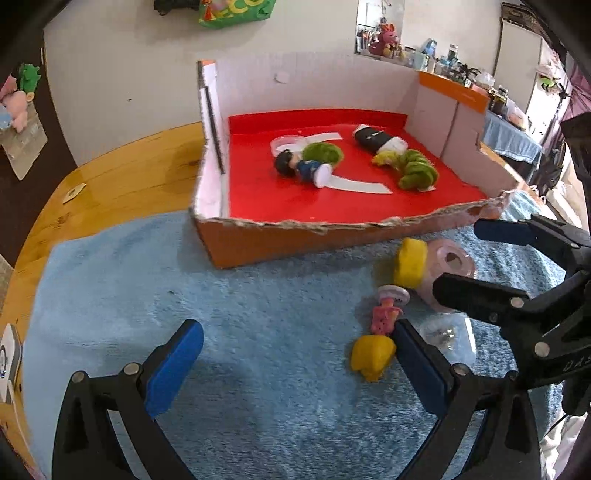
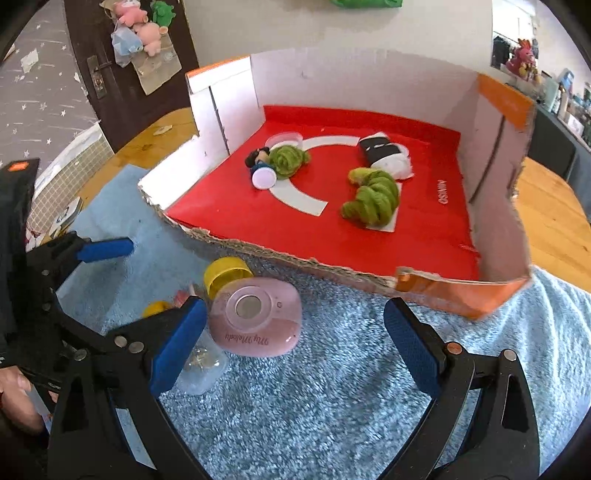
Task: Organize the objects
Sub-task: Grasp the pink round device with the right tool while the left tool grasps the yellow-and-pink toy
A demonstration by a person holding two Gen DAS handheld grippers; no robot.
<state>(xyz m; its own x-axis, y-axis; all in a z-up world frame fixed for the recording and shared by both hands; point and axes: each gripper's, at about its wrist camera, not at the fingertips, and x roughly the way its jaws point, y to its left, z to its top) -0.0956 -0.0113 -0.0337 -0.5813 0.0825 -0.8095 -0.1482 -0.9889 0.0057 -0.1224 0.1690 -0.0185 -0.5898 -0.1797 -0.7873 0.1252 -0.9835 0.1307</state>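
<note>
A cardboard box [image 1: 258, 243] [image 2: 443, 291] with a red floor stands on the blue mat. In it lie a small dark-haired figure [image 1: 303, 168] [image 2: 260, 164], two green fuzzy toys [image 1: 417, 171] [image 2: 373, 199] and a black-and-white toy [image 1: 376, 140]. In front of the box lie a yellow cap [image 1: 408, 266] [image 2: 225, 275], a pink round case [image 1: 454, 262] [image 2: 255, 317], a pink figure with a yellow head [image 1: 373, 350] and a clear capsule [image 1: 448, 338] [image 2: 201, 365]. My left gripper [image 1: 295, 365] [image 2: 159, 277] is open, and its right finger is beside the pink figure. My right gripper [image 2: 295, 306] [image 1: 458, 256] is open around the pink case.
The blue fluffy mat [image 1: 221, 314] covers a wooden table [image 1: 129, 177]. The box's back and side walls are high, and its front wall is low and torn. A dark door with plush toys [image 2: 136, 22] is at the far left. A hand [image 2: 14, 398] holds the left gripper.
</note>
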